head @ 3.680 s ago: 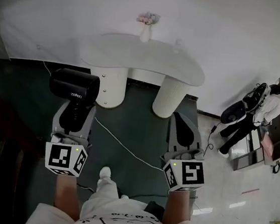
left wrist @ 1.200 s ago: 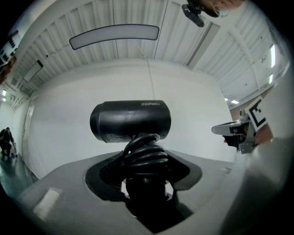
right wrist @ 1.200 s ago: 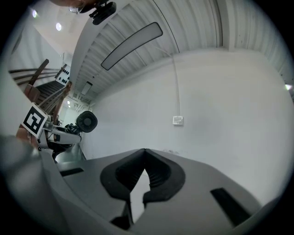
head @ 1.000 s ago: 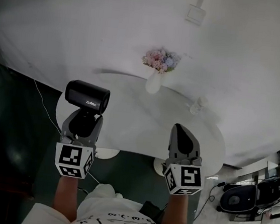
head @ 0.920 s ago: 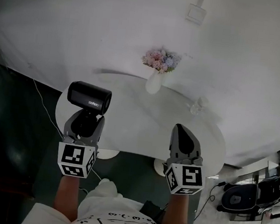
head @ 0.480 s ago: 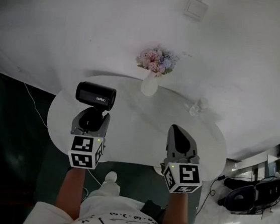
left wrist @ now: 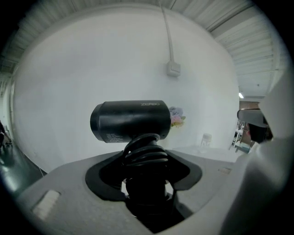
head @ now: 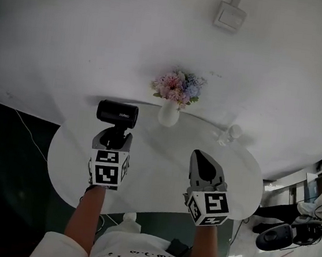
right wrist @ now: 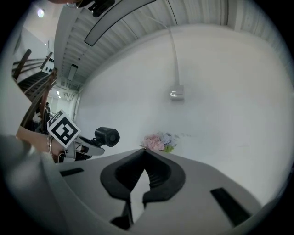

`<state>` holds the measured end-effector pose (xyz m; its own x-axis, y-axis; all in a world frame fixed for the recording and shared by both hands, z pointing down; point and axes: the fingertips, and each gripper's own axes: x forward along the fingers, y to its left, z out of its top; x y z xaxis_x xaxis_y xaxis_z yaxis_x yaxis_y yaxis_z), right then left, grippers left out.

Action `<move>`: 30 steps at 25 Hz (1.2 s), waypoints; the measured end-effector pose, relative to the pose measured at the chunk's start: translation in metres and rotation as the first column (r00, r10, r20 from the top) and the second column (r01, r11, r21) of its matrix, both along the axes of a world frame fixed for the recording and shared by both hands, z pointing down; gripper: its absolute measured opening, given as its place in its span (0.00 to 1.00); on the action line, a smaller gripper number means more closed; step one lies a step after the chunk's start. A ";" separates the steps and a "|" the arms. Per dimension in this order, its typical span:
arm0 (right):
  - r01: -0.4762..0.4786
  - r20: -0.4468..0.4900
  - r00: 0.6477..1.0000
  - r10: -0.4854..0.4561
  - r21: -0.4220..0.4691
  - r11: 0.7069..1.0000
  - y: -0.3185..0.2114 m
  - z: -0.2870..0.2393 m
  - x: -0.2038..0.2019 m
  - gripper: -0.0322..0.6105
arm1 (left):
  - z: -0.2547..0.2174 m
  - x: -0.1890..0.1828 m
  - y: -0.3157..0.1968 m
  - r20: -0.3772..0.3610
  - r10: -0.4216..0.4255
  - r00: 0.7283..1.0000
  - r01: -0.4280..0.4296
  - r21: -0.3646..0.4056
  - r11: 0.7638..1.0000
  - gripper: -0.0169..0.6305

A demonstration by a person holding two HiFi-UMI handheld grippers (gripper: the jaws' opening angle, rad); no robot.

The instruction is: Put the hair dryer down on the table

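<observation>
Black plastic makes up the hair dryer (head: 118, 114), which is pinched by its handle between the jaws of the left gripper (head: 113, 141). The barrel is held level above the handle, and its printed side is turned towards the head camera. In the left gripper view a black cord (left wrist: 144, 153) is seen coiled in loops round the handle, just above the point where the jaws clamp it. The dryer is carried in the air over the far left part of the white rounded desk (head: 161, 174) and is not set down on it.

The right gripper (head: 202, 159) is held over the right half of the desk, well apart from the dryer. Its jaws are pressed together at the tips, and nothing is caught between them.

At the back of the desk a white vase (head: 168, 116) is placed against the wall, filled with pink and blue flowers (head: 177, 87). The dryer's barrel is seen just to the left of the vase. A small clear jar (head: 229, 133) is found further right, near the rear edge. A white wall box (head: 230, 16) is mounted high on the wall.
</observation>
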<state>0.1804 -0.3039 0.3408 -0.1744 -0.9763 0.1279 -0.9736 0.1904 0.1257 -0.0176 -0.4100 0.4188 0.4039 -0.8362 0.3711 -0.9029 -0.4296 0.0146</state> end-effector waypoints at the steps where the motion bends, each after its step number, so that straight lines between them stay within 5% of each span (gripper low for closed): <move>1: -0.004 -0.001 1.000 0.004 -0.009 1.000 -0.007 0.003 -0.001 0.05 | 0.006 0.002 -0.010 0.009 0.007 1.000 -0.007 -0.017 1.000 0.41; 8: -0.019 0.003 1.000 0.020 -0.069 0.997 -0.045 0.028 -0.009 0.05 | 0.049 0.018 -0.061 0.025 0.032 0.999 -0.028 -0.134 0.991 0.41; 30: 0.001 -0.020 1.000 -0.006 -0.243 0.970 -0.114 0.094 0.009 0.05 | 0.156 0.068 -0.155 0.094 0.020 0.995 0.012 -0.323 0.946 0.41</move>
<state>0.1892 -0.4177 0.4347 -0.1725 -0.9148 0.3651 -0.9707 0.2208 0.0946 0.0508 -0.5652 0.5749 0.3570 -0.6634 0.6577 -0.9051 -0.4199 0.0677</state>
